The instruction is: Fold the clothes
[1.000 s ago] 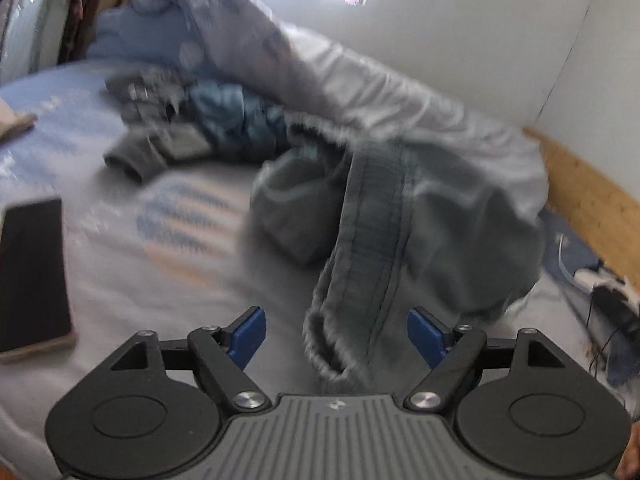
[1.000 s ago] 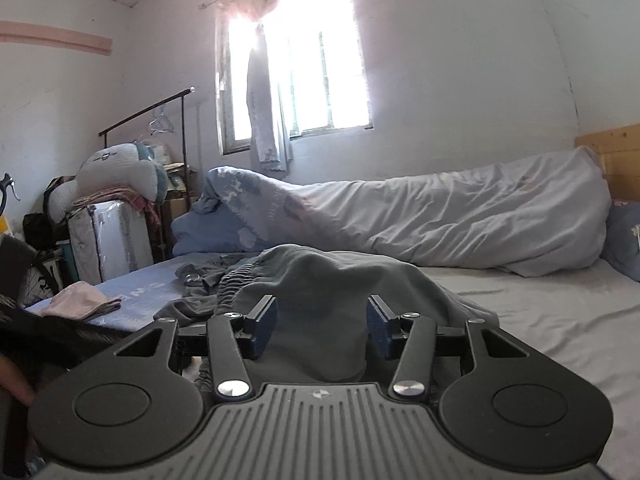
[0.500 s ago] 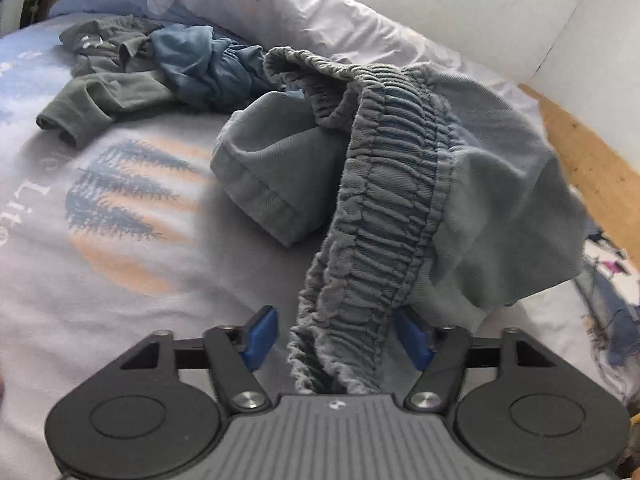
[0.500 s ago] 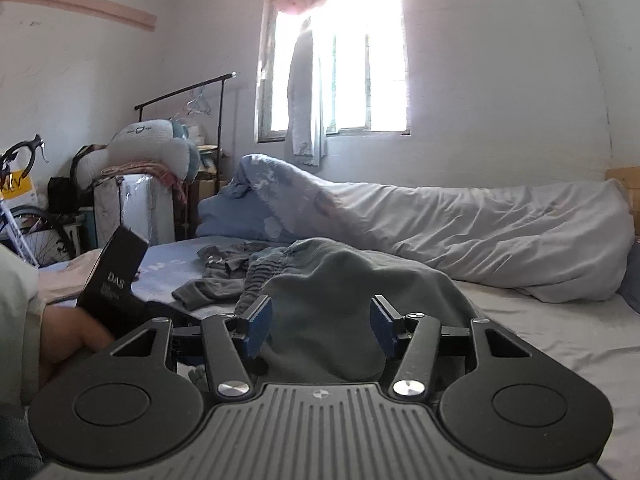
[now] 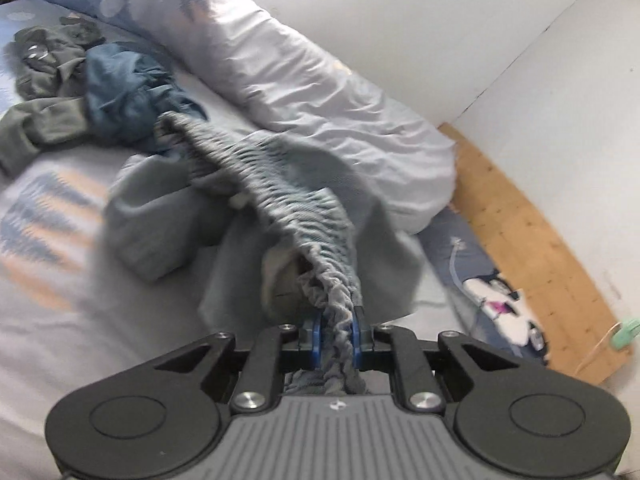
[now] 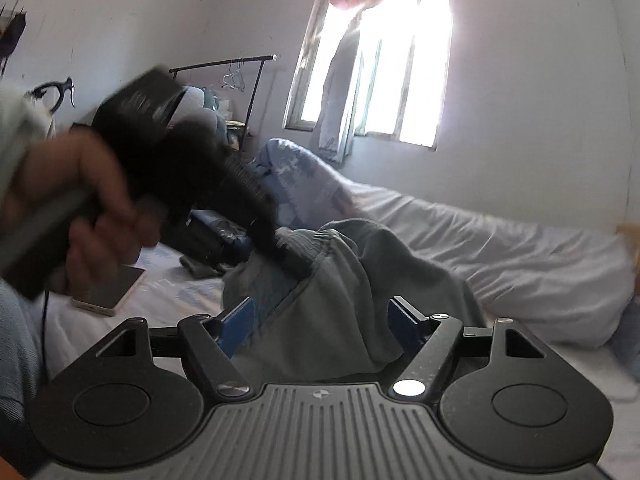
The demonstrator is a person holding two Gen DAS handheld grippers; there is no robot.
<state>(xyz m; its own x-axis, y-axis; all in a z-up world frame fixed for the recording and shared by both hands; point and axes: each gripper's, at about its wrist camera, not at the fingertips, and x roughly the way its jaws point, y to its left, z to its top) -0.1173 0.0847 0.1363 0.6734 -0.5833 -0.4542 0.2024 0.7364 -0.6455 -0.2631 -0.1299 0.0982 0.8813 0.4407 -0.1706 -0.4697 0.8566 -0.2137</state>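
Shorts, soft, light and floppy, are lying bunched on the bed, best taken by the waistband, which the left gripper is pinching after just closing, while the right gripper is spreading wider around loose cloth.

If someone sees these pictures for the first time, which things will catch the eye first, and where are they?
First comes the grey shorts' elastic waistband, stretched up from the bed into the left gripper, whose jaws have just closed on it. In the right wrist view, the right gripper has just been opening, its jaws wide around the grey cloth. Behind lie a rumpled pale duvet and a bright window.
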